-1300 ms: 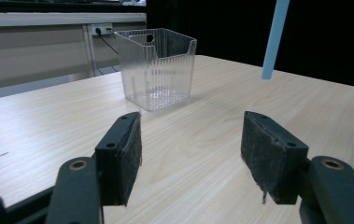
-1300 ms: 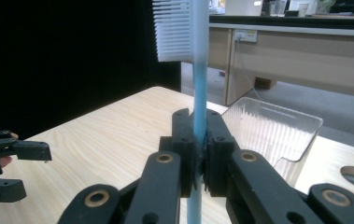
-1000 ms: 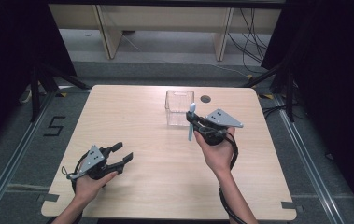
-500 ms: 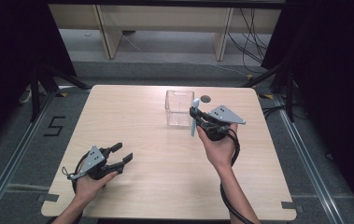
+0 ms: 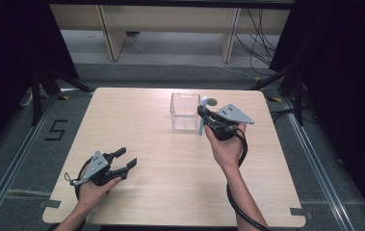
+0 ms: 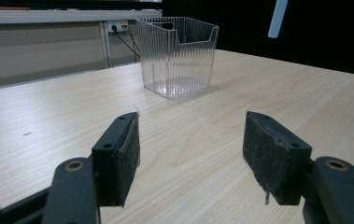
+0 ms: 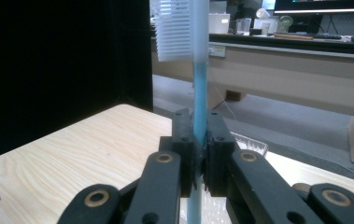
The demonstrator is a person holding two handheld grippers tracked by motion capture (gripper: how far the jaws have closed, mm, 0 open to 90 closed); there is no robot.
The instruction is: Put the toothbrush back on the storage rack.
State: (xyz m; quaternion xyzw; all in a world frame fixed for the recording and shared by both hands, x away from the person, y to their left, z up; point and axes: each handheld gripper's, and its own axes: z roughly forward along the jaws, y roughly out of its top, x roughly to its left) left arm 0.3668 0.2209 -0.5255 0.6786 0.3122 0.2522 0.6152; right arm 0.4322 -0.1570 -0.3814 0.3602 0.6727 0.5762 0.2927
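The wooden table [image 5: 170, 192] stands with bare boards over most of its top. The whole near half is free apart from the two hands, and there is wide room on the left side out to the rounded corners. Toward the far edge, a little right of the middle, stands a clear ribbed plastic box [image 5: 185, 111], open at the top, with one wall cut lower into a notch. Just behind it, close to the far edge, lies a small dark round disc [image 5: 212, 102]. Beyond the table's right and left edges run dark floor rails, and black curtains close both sides.

The right gripper [image 5: 204, 111] is held up above the table just to the right of the box, close beside its right wall. Its jaws are pressed together on a toothbrush [image 7: 200, 84], gripping the light blue handle partway along. In the right gripper view the brush stands upright between the pads, the white bristle head above the jaws and facing left, the handle's lower end running down below them. From above, the lower end of the toothbrush hangs beside the box's near right corner, outside the box; whether it touches the wall I cannot tell.

The left gripper [image 5: 124, 159] rests low at the near left of the table, well apart from the box, its jaws standing wide with nothing between the pads [image 6: 130, 158].
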